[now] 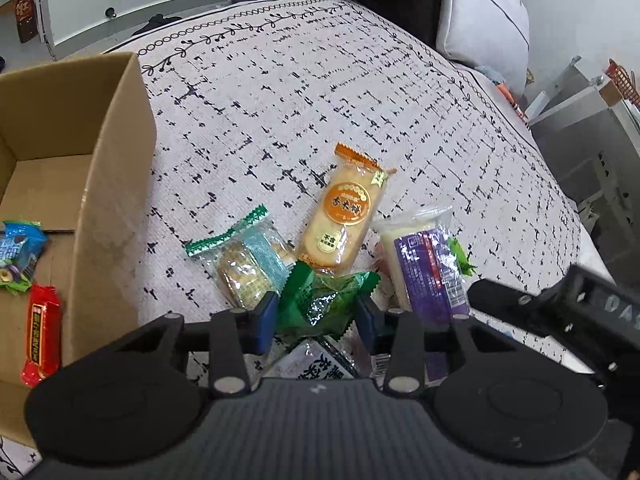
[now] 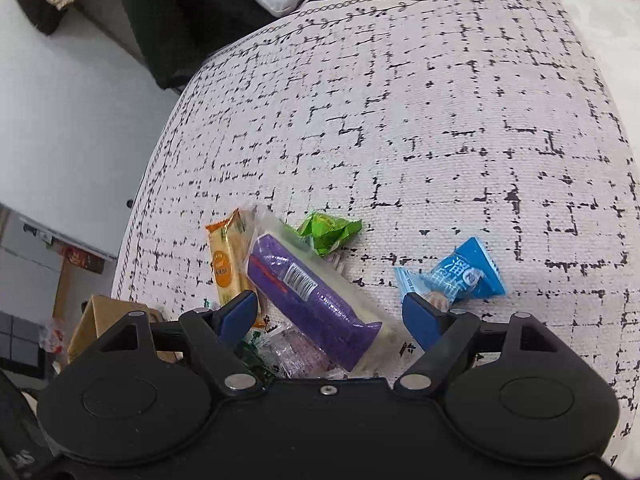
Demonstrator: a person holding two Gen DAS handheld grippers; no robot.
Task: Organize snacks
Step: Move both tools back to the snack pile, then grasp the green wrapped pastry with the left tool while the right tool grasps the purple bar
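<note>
Green packet [image 1: 326, 300] between left tool [image 1: 318, 320] pads.

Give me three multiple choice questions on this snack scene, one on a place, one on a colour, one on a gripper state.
1. Where is the red snack bar?
A. inside the cardboard box
B. on the patterned cloth
C. in a gripper

2. What colour is the packet between the left gripper's fingers?
A. blue
B. green
C. orange

3. How does the right gripper stand?
A. shut on a packet
B. open over the purple packet
C. out of view

Answers: 1 A, it lies on the box floor. 2 B, the green packet sits there. 3 B, its fingers are wide apart.
</note>
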